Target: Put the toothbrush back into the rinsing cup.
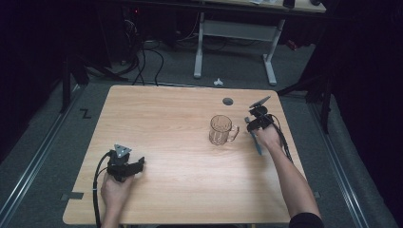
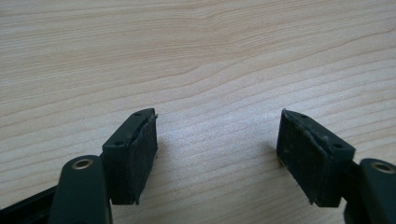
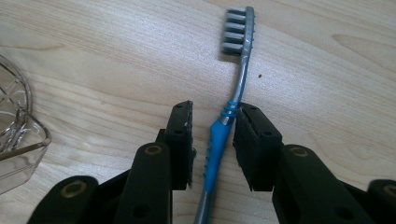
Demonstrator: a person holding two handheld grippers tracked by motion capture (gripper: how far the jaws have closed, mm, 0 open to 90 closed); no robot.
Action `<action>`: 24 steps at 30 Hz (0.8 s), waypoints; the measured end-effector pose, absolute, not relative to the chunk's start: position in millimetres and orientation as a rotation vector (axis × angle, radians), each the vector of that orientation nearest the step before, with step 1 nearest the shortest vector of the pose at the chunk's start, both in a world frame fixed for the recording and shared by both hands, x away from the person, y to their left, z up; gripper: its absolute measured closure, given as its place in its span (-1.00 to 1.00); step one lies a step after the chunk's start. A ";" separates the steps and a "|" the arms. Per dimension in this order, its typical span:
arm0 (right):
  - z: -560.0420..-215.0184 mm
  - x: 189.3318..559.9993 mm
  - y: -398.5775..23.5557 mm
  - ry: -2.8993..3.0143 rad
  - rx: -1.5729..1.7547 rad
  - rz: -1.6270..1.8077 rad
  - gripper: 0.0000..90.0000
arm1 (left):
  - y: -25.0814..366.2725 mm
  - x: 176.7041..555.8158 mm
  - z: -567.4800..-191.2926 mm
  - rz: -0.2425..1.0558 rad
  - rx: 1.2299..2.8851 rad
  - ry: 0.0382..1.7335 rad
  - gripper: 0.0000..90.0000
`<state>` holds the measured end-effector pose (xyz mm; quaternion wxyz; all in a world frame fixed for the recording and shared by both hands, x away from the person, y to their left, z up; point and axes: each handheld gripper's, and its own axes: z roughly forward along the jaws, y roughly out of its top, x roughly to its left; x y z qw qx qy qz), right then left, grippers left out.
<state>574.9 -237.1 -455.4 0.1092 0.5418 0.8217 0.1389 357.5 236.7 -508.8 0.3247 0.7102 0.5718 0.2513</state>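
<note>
Right gripper (image 3: 212,135) straddles the toothbrush (image 3: 223,126), jaws not yet clamped; left gripper (image 2: 217,154) gapes idle; glass mug (image 1: 221,130) waits empty.

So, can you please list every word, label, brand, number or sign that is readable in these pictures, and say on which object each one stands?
"Z": a dark mark shaped like this letter on the grey floor left of the light wooden table; it may be tape.
None readable on the clear glass mug, the grey and blue toothbrush or the black jaws.
</note>
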 end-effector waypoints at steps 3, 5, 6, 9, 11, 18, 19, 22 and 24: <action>-457.4 576.2 -237.2 2.418 1.604 0.403 0.52 | 236.6 357.5 -508.8 0.660 1.863 1.499 -0.35; -458.7 576.8 -236.5 2.417 1.614 0.400 0.53 | 236.6 357.5 -508.8 0.661 1.863 1.499 -0.35; -459.3 577.3 -236.3 2.421 1.615 0.394 0.54 | 236.5 357.5 -508.8 0.661 1.863 1.500 -0.35; -460.2 578.1 -236.9 2.424 1.621 0.391 0.56 | 236.5 357.5 -508.8 0.661 1.863 1.499 -0.35; -460.9 579.1 -238.3 2.420 1.637 0.386 0.57 | 236.5 357.5 -508.8 0.661 1.863 1.500 -0.35; -463.1 580.7 -240.1 2.420 1.646 0.378 0.61 | 236.4 357.5 -508.8 0.662 1.865 1.499 -0.35; -463.2 580.9 -239.7 2.421 1.642 0.376 0.61 | 236.4 357.5 -508.8 0.662 1.865 1.499 -0.35; -463.1 581.1 -238.6 2.423 1.632 0.368 0.64 | 236.4 357.5 -508.8 0.662 1.865 1.499 -0.35; -463.1 580.9 -238.1 2.423 1.631 0.366 0.65 | 236.4 357.5 -508.8 0.662 1.865 1.499 -0.35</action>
